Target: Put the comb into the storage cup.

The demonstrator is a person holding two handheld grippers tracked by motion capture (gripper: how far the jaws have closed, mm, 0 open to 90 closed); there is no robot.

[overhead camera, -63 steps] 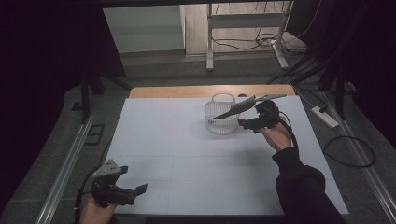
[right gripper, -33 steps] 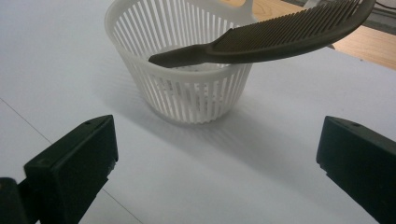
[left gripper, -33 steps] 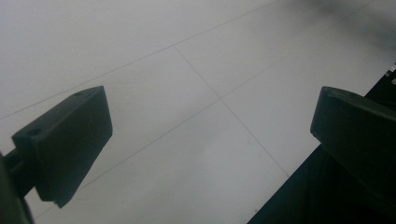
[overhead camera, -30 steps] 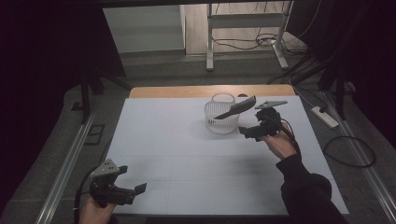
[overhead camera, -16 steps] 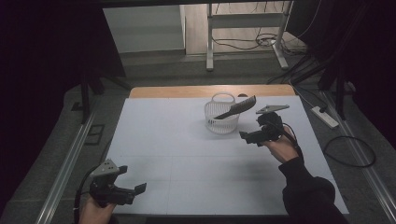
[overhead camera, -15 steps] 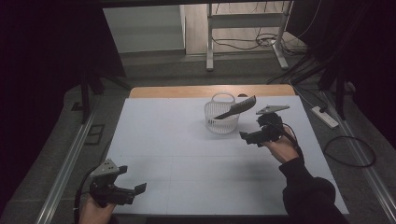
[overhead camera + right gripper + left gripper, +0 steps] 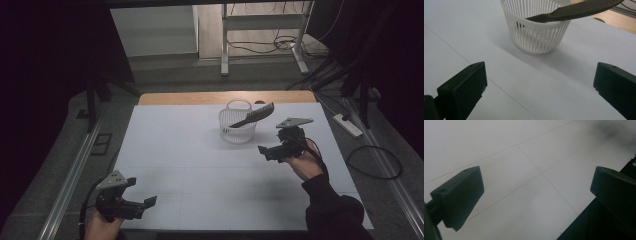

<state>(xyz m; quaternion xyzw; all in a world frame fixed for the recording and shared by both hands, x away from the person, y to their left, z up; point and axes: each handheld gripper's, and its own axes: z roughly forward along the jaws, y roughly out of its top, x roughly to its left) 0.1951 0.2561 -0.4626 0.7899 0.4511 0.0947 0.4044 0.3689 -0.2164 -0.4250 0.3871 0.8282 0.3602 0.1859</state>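
A: Starting at the left, the left hand-held gripper [image 7: 131, 206] sits low at the near corner of the desk [image 7: 190, 160], jaws spread wide with nothing between them. Its own view looks down on bare white surface and the dark edge where the desk ends.

B: So it is idle. And in the middle?

A: The white slatted basket [image 7: 238, 126] stands toward the far side of the desk. A dark comb [image 7: 252, 116] lies across it, handle end down inside, toothed end sticking out over the rim to the right and propped on it.

B: And the right side?

A: The right hand-held gripper [image 7: 272, 151] hovers just right of the basket and a little nearer, jaws wide apart and empty, pointed back at the basket. Its view shows the basket [image 7: 536, 27] ahead with the comb [image 7: 574, 10] slanting over the rim.

B: What could go wrong?

A: I'd judge the comb is the weak point. It looks balanced on the rim with much of its length overhanging, so a brush from the right hand-held gripper or its cable could tip it out onto the desk. The basket looks light, too, so a nudge might slide or topple it.

B: And the left one?

A: It is close to the desk's edge, so a careless swing could catch that edge.
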